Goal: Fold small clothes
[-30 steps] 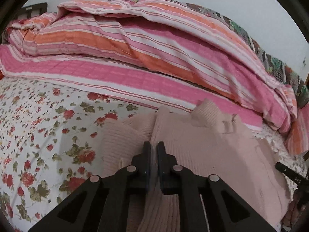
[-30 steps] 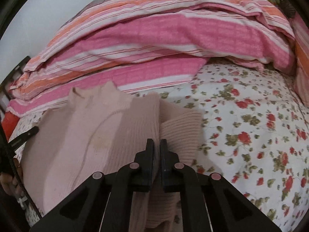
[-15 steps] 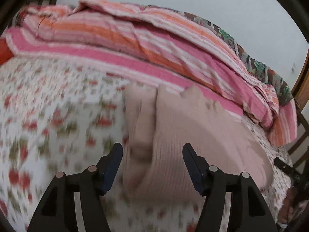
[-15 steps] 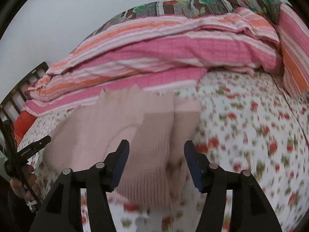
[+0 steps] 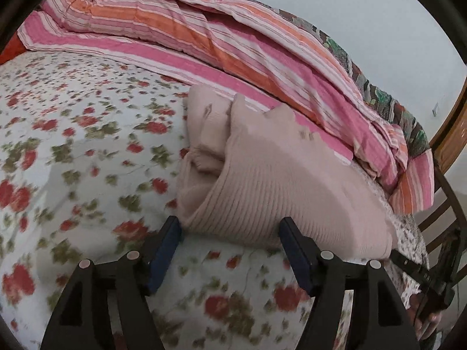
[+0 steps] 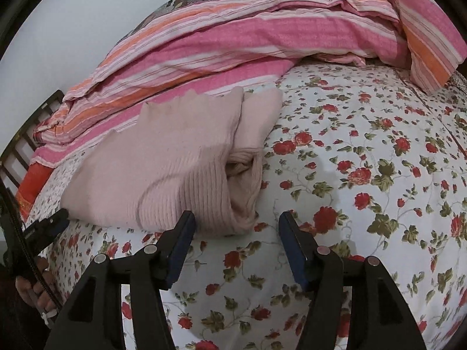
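My left tongs [image 5: 229, 234] and right tongs [image 6: 236, 230] have just opened, both empty, short of the pink knit sweater [image 5: 262, 180], which lies on the floral bed sheet [image 6: 364, 204] with its sides folded in; I judge a final fold remains.

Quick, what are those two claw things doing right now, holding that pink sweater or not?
Left gripper: open, just released, holds nothing; pink sweater lies beyond its tips.
Right gripper: open, empty, sweater free on the bed.
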Tool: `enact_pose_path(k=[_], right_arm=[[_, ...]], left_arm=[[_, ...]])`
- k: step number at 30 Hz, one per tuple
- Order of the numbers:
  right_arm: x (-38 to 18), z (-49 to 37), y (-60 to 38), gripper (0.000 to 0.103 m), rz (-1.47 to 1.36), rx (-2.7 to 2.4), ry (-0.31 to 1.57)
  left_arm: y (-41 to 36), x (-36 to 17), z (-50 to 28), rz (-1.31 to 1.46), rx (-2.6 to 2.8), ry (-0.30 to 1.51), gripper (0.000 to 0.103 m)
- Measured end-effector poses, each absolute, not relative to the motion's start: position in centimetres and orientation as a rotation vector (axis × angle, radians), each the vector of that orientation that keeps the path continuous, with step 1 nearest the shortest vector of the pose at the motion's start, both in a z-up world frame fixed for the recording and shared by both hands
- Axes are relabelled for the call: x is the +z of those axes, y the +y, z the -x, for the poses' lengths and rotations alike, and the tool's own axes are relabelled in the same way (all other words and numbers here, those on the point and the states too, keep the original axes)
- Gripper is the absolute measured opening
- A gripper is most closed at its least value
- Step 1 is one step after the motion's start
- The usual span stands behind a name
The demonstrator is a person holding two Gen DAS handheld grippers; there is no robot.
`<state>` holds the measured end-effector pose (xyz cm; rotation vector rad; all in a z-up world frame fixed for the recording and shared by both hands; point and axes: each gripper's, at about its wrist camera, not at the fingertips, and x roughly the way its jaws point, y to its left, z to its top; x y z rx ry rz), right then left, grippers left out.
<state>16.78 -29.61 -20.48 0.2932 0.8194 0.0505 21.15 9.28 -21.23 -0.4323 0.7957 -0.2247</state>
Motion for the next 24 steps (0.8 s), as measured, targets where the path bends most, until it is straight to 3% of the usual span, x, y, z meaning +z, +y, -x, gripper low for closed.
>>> enact_pose_path(k=[9, 24], right_arm=[[-20.7, -17.1, -30.1, 0.064, -0.345, 0.082, 0.822], [-21.5, -20.9, -30.1, 0.065, -0.506, 0.112, 0.856]], left_arm=[[9.4, -21.5, -24.6, 0.588, -0.223, 0.804, 0.067], [9.1, -21.3, -25.0, 0.588, -0.222, 0.803, 0.066]])
